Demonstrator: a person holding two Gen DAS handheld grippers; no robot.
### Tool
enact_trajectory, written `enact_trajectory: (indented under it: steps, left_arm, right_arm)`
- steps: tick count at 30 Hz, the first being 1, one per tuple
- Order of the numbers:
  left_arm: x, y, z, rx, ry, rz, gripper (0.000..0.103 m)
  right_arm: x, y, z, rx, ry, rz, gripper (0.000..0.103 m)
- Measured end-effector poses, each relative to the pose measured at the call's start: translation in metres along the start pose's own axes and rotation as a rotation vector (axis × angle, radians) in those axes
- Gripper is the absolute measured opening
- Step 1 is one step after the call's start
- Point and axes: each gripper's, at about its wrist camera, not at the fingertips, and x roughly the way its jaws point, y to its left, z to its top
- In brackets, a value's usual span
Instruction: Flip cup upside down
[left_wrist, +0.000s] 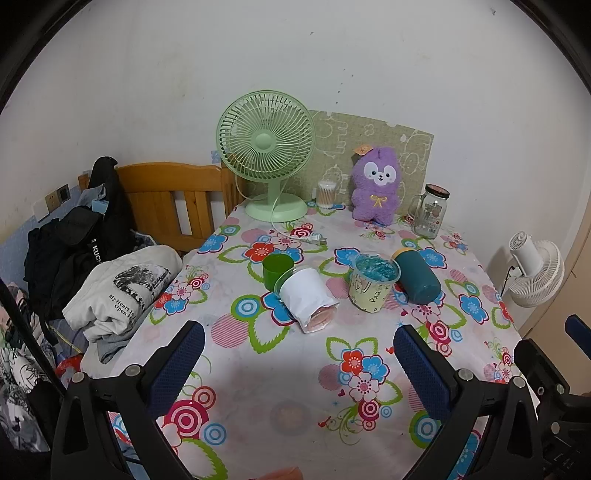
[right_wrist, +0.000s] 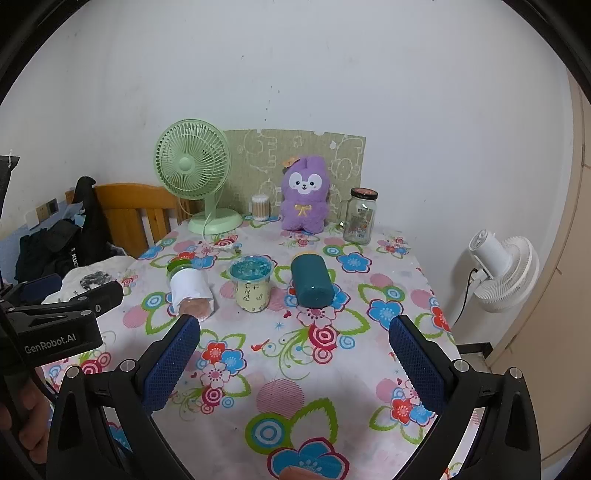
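Several cups sit mid-table on the floral cloth. A clear cup with a white sleeve (left_wrist: 304, 297) (right_wrist: 192, 291) lies on its side. A green cup (left_wrist: 277, 268) stands behind it, mostly hidden in the right wrist view (right_wrist: 178, 266). A cream "PARTY" cup (left_wrist: 372, 284) (right_wrist: 252, 286) stands upright with blue filling. A teal tumbler (left_wrist: 417, 277) (right_wrist: 311, 282) lies on its side. My left gripper (left_wrist: 297, 343) is open and empty, short of the cups. My right gripper (right_wrist: 295, 334) is open and empty, in front of the cream cup and tumbler.
At the table's back stand a green fan (left_wrist: 267, 155), a cotton swab jar (left_wrist: 326, 194), a purple plush (left_wrist: 376, 184) and a glass jar (left_wrist: 430, 210). Clothes (left_wrist: 122, 291) pile left beside a wooden headboard (left_wrist: 173, 199). A white fan (left_wrist: 535, 267) stands right of the table.
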Motion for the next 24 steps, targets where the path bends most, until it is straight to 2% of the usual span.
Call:
enact_trajectory:
  steps: [24]
  left_arm:
    - [0.0039, 0.0009, -0.0097, -0.003, 0.010, 0.000, 0.103]
  right_arm:
    - [0.0046, 0.0008, -0.0032, -0.004, 0.013, 0.003, 0.103]
